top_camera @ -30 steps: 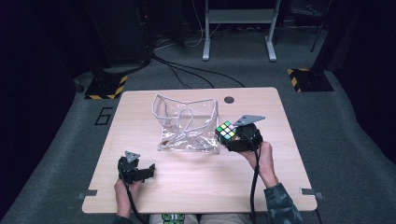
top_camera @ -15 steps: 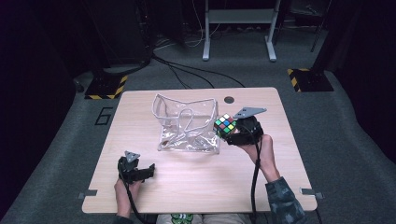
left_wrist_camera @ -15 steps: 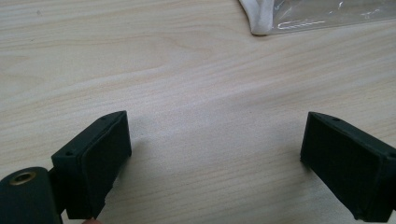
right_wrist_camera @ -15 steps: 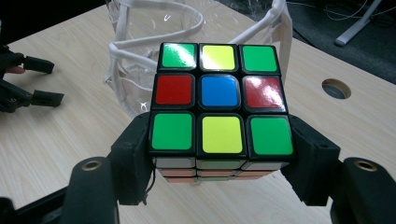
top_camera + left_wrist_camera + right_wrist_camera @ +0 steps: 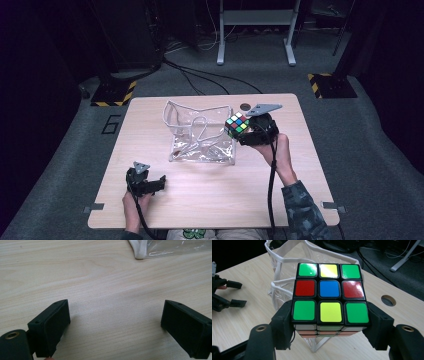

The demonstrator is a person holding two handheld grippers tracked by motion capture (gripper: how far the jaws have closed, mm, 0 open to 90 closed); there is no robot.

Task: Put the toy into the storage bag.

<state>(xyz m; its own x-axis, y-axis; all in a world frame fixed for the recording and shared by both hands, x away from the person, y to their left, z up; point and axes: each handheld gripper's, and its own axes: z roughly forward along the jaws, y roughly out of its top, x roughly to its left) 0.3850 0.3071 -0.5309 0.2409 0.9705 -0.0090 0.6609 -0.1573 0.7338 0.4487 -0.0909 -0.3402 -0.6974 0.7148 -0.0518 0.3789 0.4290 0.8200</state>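
Left gripper (image 5: 159, 182): you rest it near the table's (image 5: 210, 200) front-left corner, jaws spread wide and empty over bare wood.
Bag (image 5: 200, 132): the clear pouch with white trim sits mid-table, mouth gaping upward; its nearest corner lies just ahead of your left gripper.
Cube (image 5: 329, 296): your right gripper (image 5: 329, 331) clamps its 2 jaws on the cube's lowest layer, holding it raised at the bag's right rim.
Key relation: the bag's opening lies just left of the cube; your right hand is far nearer.
Change: over 1 second you have carried the cube up and farther along the bag's edge; the left gripper has stayed put.
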